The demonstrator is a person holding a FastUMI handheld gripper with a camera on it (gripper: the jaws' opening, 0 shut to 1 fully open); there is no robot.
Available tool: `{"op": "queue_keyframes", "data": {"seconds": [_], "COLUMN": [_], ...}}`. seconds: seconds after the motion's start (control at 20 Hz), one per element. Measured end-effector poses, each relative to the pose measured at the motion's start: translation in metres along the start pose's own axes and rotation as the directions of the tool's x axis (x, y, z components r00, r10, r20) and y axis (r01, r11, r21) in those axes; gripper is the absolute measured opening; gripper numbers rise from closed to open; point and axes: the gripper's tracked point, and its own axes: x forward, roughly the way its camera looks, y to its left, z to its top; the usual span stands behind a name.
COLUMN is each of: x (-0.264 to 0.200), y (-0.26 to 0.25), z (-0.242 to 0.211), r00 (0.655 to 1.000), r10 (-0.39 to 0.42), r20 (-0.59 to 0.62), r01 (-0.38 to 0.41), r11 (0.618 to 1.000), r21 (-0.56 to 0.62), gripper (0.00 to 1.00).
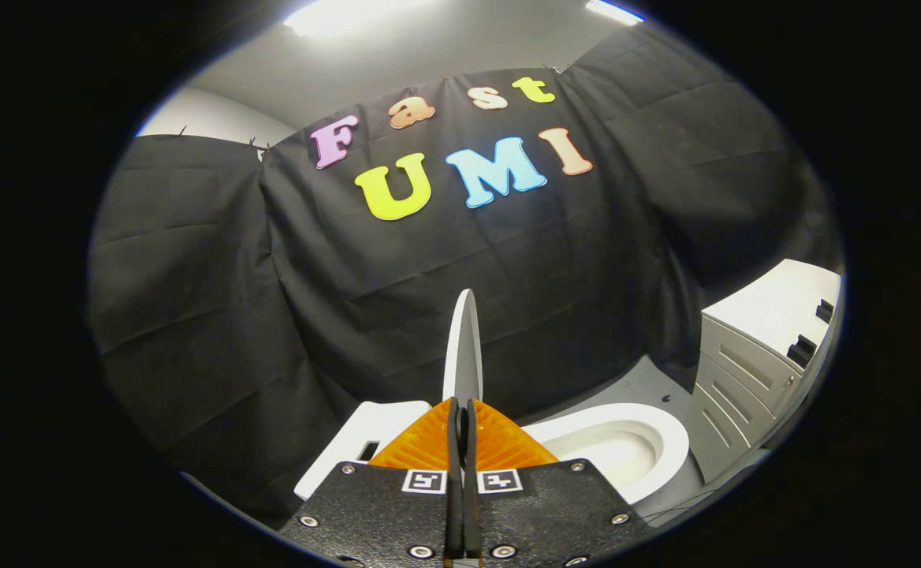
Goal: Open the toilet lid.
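The gripper (462, 410) has its 2 orange fingers (421, 446) pressed together on the edge of the toilet lid (464, 347), which stands upright at 12 o'clock. The open toilet bowl (626, 446) lies at 3 o'clock.

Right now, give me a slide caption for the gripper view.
Tool shut on the raised toilet lid, held upright beside the open bowl.

The lower edge of the raised toilet lid (462, 347) was hidden behind the orange fingers (429, 446) of the gripper (461, 410), so whether the 2 pads pressed on it could not be told. The near left part of the toilet bowl (626, 450) lay behind the gripper's black body. The white cabinet (760, 347) at the right was cut off at its far side.
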Motion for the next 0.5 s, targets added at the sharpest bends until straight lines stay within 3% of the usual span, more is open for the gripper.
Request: {"op": "queue_keyframes", "data": {"seconds": [0.5], "x": [0.007], "y": [0.074], "z": [-0.004], "r00": [0.997], "r10": [0.080], "r20": [0.010], "r01": [-0.077], "r11": [0.984], "r21": [-0.158], "gripper": [0.00]}}
